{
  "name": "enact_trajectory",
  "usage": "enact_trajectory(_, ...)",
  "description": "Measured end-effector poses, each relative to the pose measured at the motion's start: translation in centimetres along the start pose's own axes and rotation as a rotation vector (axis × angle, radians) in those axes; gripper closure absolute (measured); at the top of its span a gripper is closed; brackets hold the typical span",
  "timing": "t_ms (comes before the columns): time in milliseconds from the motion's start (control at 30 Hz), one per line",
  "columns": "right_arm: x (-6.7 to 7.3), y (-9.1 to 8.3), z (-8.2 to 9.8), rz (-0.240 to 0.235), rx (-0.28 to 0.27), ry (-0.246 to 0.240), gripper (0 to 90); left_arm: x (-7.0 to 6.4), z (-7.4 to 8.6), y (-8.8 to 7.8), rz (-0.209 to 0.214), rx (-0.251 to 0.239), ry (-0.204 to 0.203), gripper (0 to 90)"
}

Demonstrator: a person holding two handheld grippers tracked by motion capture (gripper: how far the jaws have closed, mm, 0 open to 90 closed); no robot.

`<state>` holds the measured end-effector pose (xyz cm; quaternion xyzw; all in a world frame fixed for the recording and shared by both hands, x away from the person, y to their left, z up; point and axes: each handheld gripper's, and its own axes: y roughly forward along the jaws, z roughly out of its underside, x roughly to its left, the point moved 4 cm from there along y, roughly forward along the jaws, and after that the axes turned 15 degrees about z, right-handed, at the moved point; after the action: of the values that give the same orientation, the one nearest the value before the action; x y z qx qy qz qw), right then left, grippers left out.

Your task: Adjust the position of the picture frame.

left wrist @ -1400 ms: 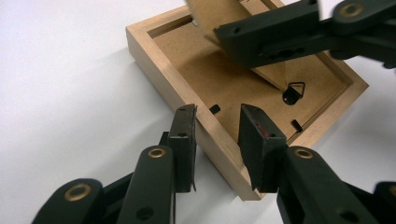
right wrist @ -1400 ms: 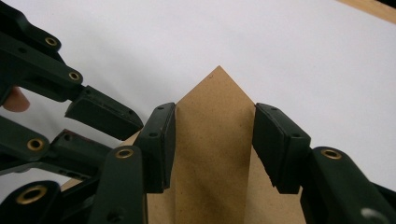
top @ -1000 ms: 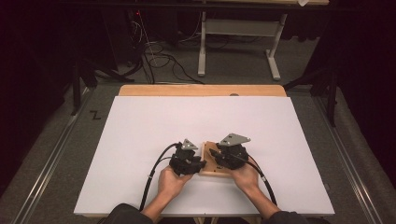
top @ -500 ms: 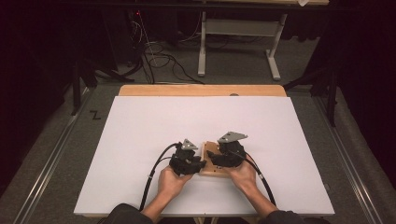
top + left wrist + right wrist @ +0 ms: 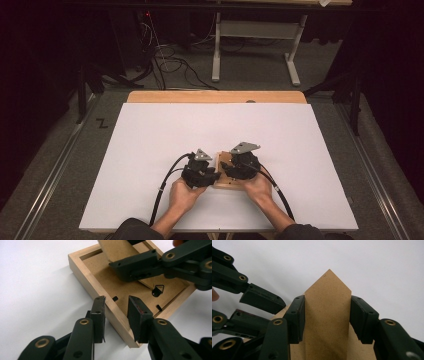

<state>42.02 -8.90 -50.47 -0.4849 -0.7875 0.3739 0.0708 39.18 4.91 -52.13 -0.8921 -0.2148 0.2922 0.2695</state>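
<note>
A wooden picture frame [image 5: 87, 277] lies face down on the white table, brown backing up, with a small hanger ring [image 5: 157, 290]. My left gripper [image 5: 116, 300] straddles its near rim, one pad outside and one inside, gripping it. My right gripper [image 5: 327, 298] has just been closing, and its pads now touch both edges of the raised brown fibreboard stand [image 5: 327, 322]. In the high view the left gripper [image 5: 212, 176] and right gripper [image 5: 231, 170] meet over the frame [image 5: 226, 159] near the table's front.
The white table top [image 5: 200, 130] stretches wide around the hands, with a wooden strip [image 5: 215, 96] at its far edge. Black cables [image 5: 167, 185] trail from both grippers toward the front edge. Beyond the table are floor cables and a desk frame [image 5: 250, 30].
The right gripper has edged a little to the left, closer to the left one. The left hand and the frame have stayed put.
</note>
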Motion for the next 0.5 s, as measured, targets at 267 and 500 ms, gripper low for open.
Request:
enact_trajectory(267,-0.24,-0.78,0.06,0.003,-0.034,-0.018,51.1,-0.15,0.00,0.05,-0.011,0.000,0.009,67.5)
enact_trajectory(500,-0.21,-1.02,0.17,0.005,-0.038,-0.008,51.2,-0.15,-0.02,0.06,-0.013,-0.002,0.009,67.9)
